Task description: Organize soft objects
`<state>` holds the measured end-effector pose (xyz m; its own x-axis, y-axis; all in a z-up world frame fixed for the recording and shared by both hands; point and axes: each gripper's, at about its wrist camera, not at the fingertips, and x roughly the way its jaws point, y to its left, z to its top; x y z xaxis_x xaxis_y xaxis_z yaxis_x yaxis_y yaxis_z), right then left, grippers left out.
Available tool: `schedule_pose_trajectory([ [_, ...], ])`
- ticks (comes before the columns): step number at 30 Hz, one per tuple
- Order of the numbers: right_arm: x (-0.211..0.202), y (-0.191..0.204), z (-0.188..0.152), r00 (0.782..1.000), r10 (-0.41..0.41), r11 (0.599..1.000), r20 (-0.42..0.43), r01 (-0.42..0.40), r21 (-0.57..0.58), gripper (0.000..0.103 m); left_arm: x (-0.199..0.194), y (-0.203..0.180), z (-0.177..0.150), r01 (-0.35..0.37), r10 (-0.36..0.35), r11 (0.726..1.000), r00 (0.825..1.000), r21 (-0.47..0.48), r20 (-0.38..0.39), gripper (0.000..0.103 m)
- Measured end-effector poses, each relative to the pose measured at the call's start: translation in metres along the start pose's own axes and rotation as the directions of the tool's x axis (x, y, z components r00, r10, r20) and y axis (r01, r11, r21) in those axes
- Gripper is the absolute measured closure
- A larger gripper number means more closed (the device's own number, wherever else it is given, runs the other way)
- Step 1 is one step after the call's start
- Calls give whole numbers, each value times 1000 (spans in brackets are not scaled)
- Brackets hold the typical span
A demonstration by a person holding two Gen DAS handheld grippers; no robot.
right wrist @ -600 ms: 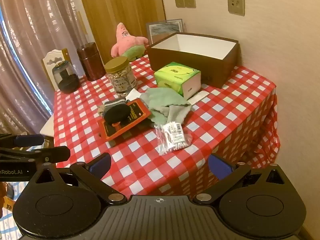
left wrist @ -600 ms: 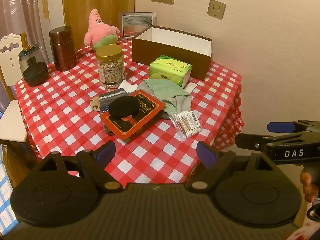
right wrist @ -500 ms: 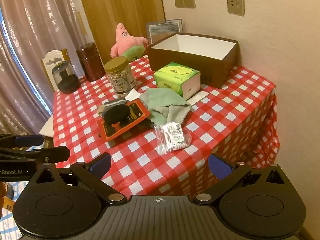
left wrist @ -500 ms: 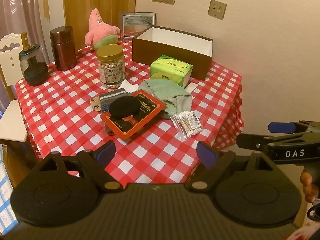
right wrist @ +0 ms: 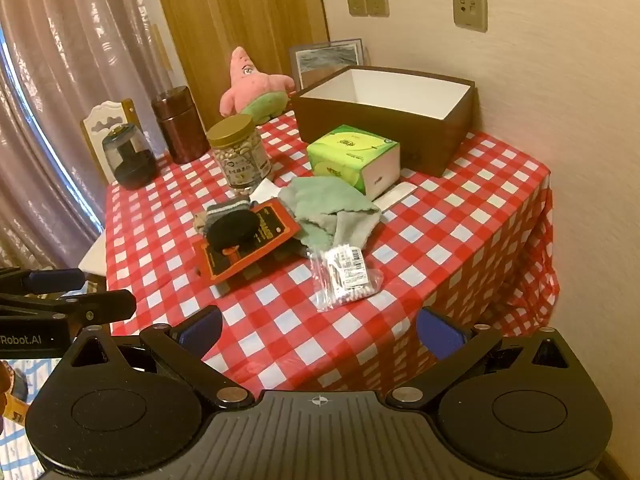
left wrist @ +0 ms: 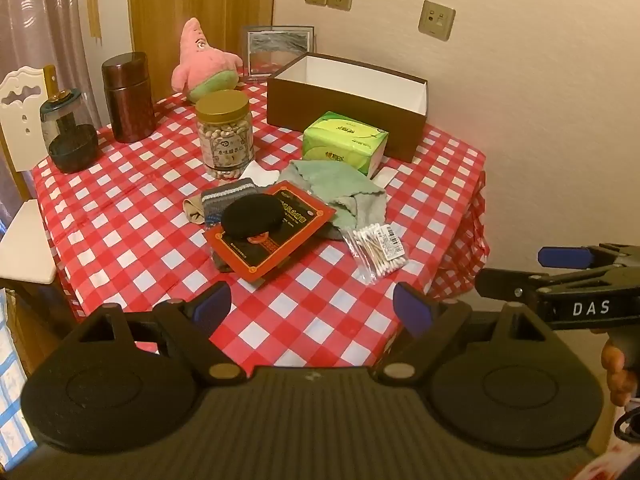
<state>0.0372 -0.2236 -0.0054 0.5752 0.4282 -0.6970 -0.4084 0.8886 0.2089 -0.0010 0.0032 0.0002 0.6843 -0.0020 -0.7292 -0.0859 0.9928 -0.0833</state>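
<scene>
Soft stuff sits mid-surface in one heap: green cloth (left wrist: 334, 182), grey cloth (left wrist: 366, 210) partly under it, striped sock (left wrist: 224, 200), black round pad (left wrist: 251, 215) resting on a red packet (left wrist: 276, 236). Pink plush toy (left wrist: 200, 68) is at the far edge, well apart. Open brown box (left wrist: 348, 98) stands at the back by the wall, apparently empty, likely the destination. Tissue box (left wrist: 346, 140) is just in front of it.

Left gripper (left wrist: 312, 308) and right gripper (right wrist: 320, 326) both hover off the near edge of the surface (left wrist: 132, 208), jaws apart, holding nothing.

Risks, my guess: the heap overlaps, so pinching a cloth may drag the packet or the bag of cotton swabs (left wrist: 376, 248) toward the edge. The pad could slide off the slick packet. A reach for the plush could clip the nut jar (left wrist: 224, 136) or the brown canister (left wrist: 128, 96). A pinch too deep may bunch the loose checked tablecloth.
</scene>
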Motion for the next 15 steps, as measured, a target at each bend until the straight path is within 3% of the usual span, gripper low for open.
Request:
schedule_pose_trajectory([
  [15,2,-1,2,1000,-2,1000,-1,2,1,0,0,0,0,2,-2,1000,1000,-1,-1,16],
])
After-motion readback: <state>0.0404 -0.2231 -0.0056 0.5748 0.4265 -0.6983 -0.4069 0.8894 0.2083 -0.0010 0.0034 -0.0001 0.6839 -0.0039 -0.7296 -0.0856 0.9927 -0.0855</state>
